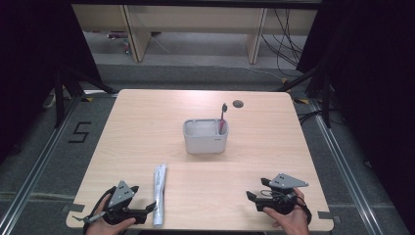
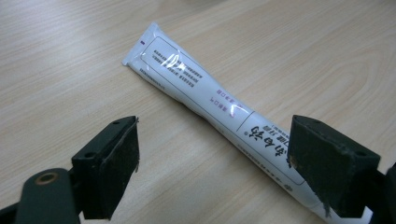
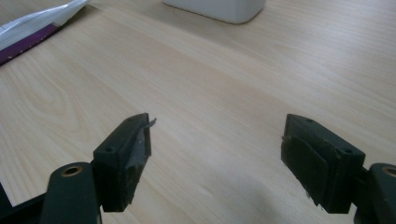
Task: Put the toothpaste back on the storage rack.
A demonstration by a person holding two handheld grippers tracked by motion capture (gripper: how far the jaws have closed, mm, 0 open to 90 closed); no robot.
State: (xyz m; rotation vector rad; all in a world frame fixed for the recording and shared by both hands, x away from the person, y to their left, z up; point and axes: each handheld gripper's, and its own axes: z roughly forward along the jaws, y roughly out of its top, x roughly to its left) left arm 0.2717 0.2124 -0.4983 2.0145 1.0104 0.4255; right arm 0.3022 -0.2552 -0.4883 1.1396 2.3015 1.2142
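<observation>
A white toothpaste tube lies flat near the table's front edge, left of centre. My left gripper stands open right beside its near end; in the left gripper view the tube runs diagonally between the jaws, with the right jaw over its lower end. A grey rectangular holder stands mid-table with a red-handled toothbrush upright in its right side. My right gripper rests open at the front right, nothing between its jaws. The right gripper view shows the holder's base far ahead and the tube's end at top left.
The light wooden table has a round cable hole behind the holder. Bare wood stretches between the grippers and the holder. Dark curtains, floor rails and wooden furniture legs surround the table.
</observation>
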